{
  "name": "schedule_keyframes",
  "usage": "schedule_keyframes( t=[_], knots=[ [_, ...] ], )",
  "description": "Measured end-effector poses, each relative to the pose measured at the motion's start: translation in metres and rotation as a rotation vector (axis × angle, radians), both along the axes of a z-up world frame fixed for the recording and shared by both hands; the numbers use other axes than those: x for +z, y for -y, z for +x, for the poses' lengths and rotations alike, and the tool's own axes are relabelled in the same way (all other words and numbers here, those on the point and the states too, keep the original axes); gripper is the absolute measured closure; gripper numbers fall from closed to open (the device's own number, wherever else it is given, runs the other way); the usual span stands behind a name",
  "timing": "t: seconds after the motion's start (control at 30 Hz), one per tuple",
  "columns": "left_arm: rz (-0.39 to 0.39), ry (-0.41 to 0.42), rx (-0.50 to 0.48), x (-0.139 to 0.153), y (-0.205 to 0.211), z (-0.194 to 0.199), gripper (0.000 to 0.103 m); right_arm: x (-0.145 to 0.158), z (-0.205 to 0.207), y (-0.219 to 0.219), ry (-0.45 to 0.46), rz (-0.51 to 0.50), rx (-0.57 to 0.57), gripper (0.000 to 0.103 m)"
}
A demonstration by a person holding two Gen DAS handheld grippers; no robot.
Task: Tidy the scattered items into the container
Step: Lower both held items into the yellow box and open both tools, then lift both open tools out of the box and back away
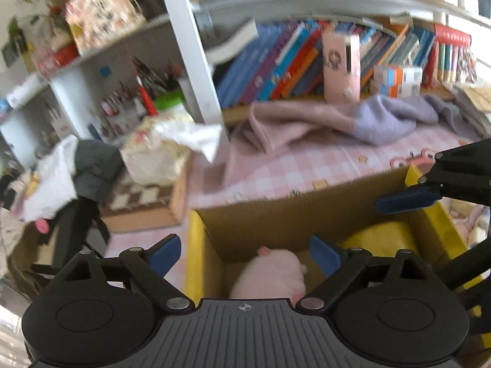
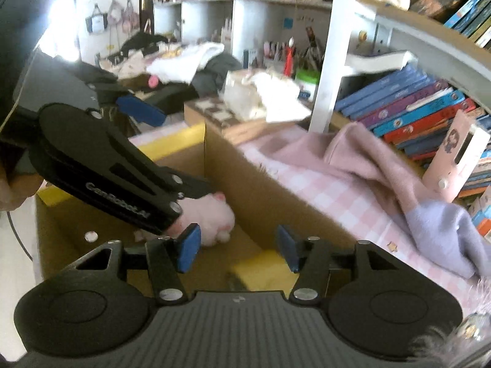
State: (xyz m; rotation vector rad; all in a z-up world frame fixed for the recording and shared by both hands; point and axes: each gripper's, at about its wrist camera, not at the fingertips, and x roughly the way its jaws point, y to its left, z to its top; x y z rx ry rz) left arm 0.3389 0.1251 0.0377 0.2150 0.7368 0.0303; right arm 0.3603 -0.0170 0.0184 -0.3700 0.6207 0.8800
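The soft pink plush toy (image 1: 270,276) lay inside the brown cardboard box (image 1: 276,214) on the pink-checked desk (image 1: 307,165). Left claw (image 1: 245,253) and right claw (image 2: 239,248) hovered wide open, empty. The plush looked light and squashy; pinching its body should suit.

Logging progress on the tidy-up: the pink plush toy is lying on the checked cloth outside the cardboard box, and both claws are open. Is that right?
Not quite. The pink plush toy lies inside the cardboard box, on its floor, not on the checked cloth; the left wrist view shows this. The rest stands: the left claw and right claw are both open.
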Motion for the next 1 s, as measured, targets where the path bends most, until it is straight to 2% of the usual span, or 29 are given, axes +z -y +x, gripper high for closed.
schedule_keyframes(
  t=[0.23,0.47,0.73,1.0],
  knots=[
    [-0.019,0.09,0.043,0.028,0.003,-0.046,0.005,0.04,-0.027,0.027,0.055,0.105,-0.049,0.048],
    [-0.055,0.192,0.084,0.056,0.006,-0.117,0.004,0.068,-0.077,0.061,0.103,0.197,-0.117,0.045],
    [-0.062,0.264,0.124,0.07,0.017,-0.206,0.002,0.081,-0.157,0.097,0.185,0.233,-0.167,0.042],
    [-0.091,0.275,0.169,0.057,0.041,-0.284,0.002,0.073,-0.234,0.132,0.217,0.241,-0.235,0.042]
  ],
)
